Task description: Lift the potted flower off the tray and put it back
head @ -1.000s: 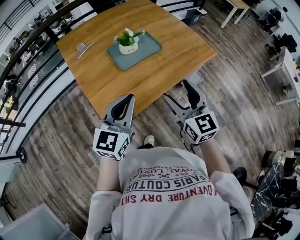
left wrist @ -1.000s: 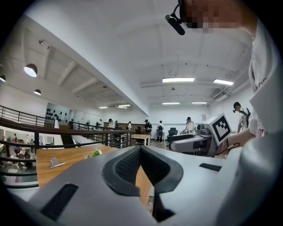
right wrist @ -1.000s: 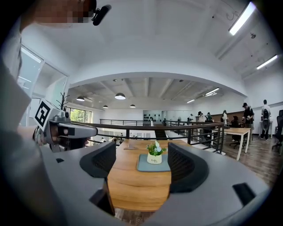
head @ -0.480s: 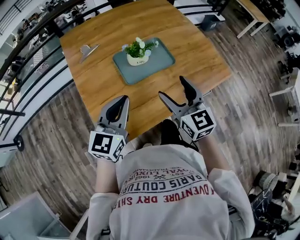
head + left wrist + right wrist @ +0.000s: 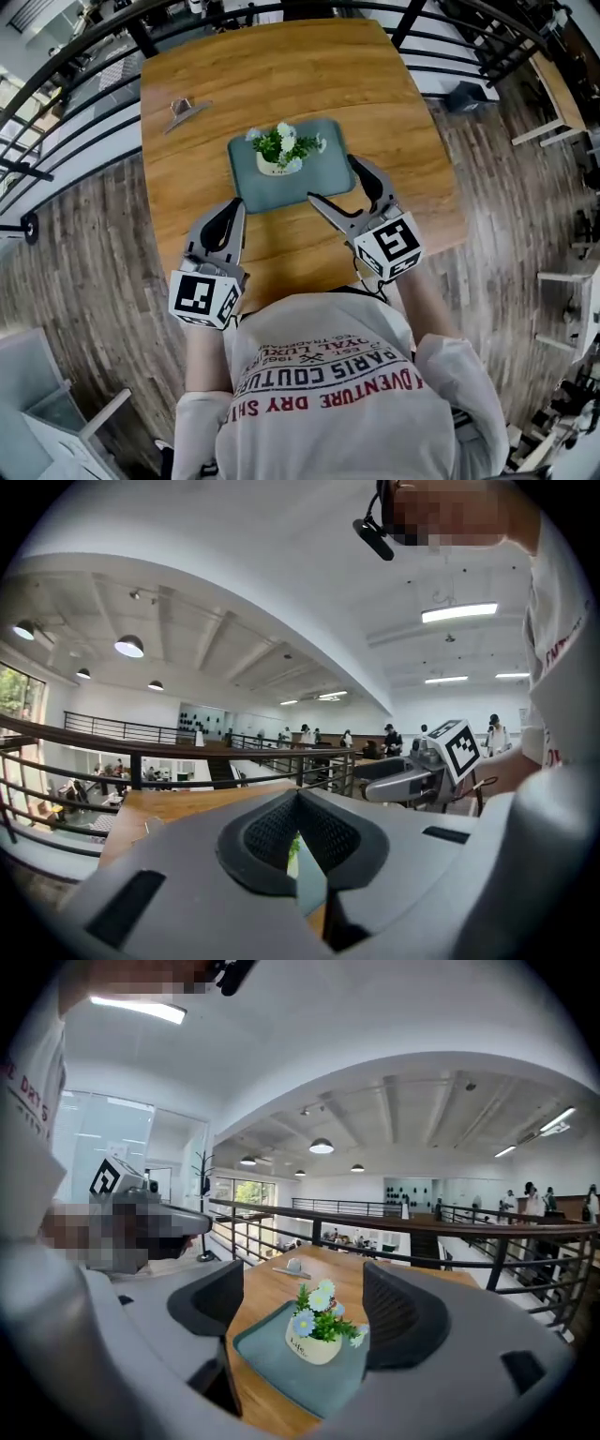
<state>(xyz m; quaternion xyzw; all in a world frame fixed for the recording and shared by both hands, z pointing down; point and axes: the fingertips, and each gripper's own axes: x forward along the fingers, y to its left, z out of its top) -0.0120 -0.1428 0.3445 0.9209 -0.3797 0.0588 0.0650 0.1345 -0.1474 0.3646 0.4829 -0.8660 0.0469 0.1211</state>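
A small white pot of blue and white flowers (image 5: 279,150) (image 5: 314,1333) stands upright on a teal tray (image 5: 319,178) (image 5: 281,1372) in the middle of a wooden table (image 5: 394,112). My right gripper (image 5: 336,180) (image 5: 309,1314) hovers over the tray's near right edge; its jaws are wide and still opening. The pot lies ahead of them, not between the pads. My left gripper (image 5: 234,208) (image 5: 302,869) hangs over the table just left of the tray's near corner, jaws shut on nothing. Through the slit between them a sliver of tray and leaves shows.
A small metal clip (image 5: 186,108) (image 5: 292,1267) lies on the table's far left. Black railings (image 5: 84,70) run close along the table's far and left sides. Wood floor (image 5: 84,272) surrounds the table, and another desk (image 5: 553,89) stands at the right.
The person has stepped up to the table. Both grippers have come forward from over the floor to over the tabletop, and the right one now reaches the tray's edge.
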